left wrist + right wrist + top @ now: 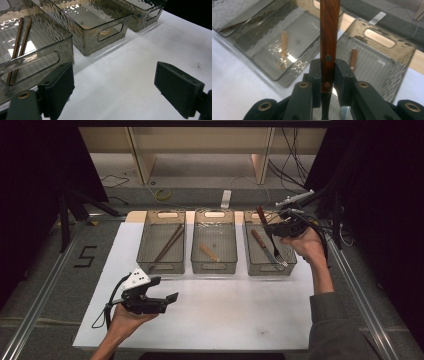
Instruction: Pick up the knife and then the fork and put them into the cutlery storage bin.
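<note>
The fork, with its dark wooden handle and metal tines, hangs clamped in the right gripper above the right bin, the 3rd of 3 smoky clear bins in a row on the white table. In the right gripper view the jaws press on the riveted handle near its lower end, so most of the wood stands beyond them while the metal neck runs down behind the pads; in the high view the tines point down and toward the near rim of the right bin. A wood-handled knife lies on that bin's floor, directly under the fork. The middle bin, just left of the right bin, holds 1 small light wooden piece, and the left bin, 2 places left of it, holds 2 chopsticks. The left gripper rests well apart from the right bin, low over bare table, its jaws spread wide with nothing between them. The main risk I see is the grip itself: held so near one end, the fork could pivot between the pads, swinging the tines against the rim or dropping them outside the bin. Letting go from this height could also send it clattering onto the knife and bouncing crooked.
</note>
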{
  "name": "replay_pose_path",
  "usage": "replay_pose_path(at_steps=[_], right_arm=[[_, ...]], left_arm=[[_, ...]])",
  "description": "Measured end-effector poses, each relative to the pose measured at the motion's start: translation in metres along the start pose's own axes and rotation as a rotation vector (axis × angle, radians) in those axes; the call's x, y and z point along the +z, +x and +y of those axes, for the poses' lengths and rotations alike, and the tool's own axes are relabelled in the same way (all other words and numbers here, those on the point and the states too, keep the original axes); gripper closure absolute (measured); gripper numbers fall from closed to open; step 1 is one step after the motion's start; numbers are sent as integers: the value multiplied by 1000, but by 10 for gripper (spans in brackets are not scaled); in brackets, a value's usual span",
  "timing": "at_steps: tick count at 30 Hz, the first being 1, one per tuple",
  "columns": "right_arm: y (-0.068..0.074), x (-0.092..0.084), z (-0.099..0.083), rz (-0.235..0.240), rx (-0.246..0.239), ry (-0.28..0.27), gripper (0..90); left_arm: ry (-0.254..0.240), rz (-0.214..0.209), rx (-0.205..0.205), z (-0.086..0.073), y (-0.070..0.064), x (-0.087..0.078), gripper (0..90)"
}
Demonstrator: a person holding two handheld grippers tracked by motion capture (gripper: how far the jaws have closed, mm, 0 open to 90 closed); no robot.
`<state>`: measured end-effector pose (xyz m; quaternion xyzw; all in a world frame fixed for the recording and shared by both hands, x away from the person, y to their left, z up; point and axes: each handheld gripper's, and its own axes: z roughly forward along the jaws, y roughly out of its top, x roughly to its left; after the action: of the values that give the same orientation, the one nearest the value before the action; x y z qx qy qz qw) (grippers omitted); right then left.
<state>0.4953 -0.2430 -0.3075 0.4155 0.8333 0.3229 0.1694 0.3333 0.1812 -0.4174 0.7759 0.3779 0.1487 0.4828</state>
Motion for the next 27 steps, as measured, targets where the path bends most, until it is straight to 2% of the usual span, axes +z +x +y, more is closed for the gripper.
replay_pose_path(at_steps=[9, 22, 27], right_arm=[[-14, 7, 12, -48, 24, -4, 777], [-30, 25, 9, -81, 68, 7, 777], [-35, 33, 4, -95, 77, 27, 777]], left_arm=[[2, 0, -1, 0, 0, 0, 154], [-1, -2, -4, 0, 0, 0, 154], [-2, -2, -4, 0, 0, -1, 154]])
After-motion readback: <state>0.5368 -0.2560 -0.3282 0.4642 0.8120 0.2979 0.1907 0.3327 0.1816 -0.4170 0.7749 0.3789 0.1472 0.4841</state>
